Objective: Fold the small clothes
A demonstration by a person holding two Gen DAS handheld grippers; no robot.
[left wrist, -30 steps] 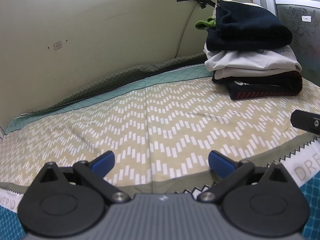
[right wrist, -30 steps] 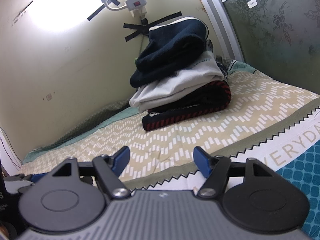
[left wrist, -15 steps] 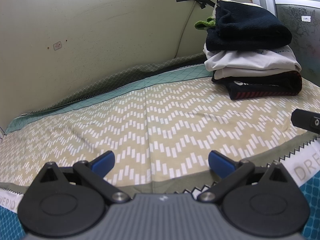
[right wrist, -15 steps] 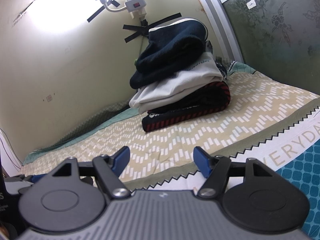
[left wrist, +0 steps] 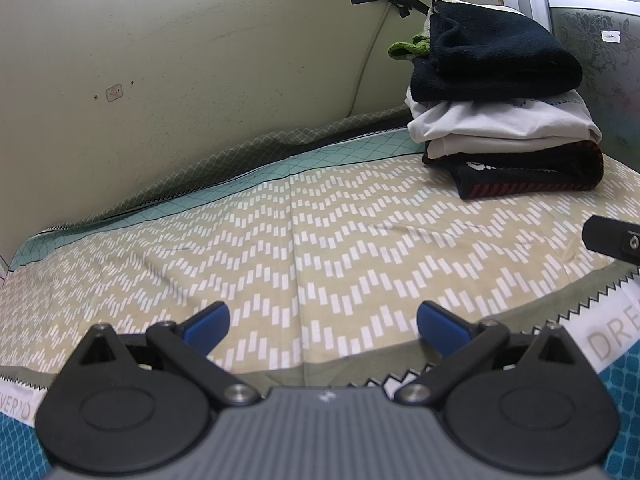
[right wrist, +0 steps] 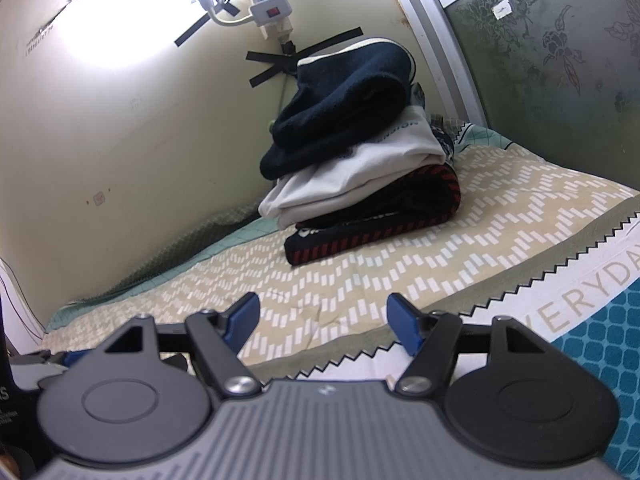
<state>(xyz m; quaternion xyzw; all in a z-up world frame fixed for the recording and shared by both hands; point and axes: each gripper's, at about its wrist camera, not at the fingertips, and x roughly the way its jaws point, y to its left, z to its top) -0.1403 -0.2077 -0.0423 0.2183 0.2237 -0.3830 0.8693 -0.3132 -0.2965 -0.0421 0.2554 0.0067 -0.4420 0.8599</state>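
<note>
Clothes stack (left wrist: pixel 500 120) is your landmark: three folded pieces on the bedsheet (left wrist: pixel 320 240), against the wall (left wrist: pixel 160 60), in the far right corner. Black-and-red piece (left wrist: pixel 528 176) at the bottom, white shirt (left wrist: pixel 500 124) in the middle, dark navy piece (left wrist: pixel 488 60) on top. A green item (left wrist: pixel 406 48) pokes out behind the stack.

Your left gripper (left wrist: pixel 322 320) sits well left of and nearer than the stack, jaws wide apart, nothing between them, only bare sheet beyond.

Your right gripper (right wrist: pixel 322 316) points up at the stack from in front, jaws apart, holding nothing. A power strip (right wrist: pixel 268 0) is taped to the wall above the stack.
</note>
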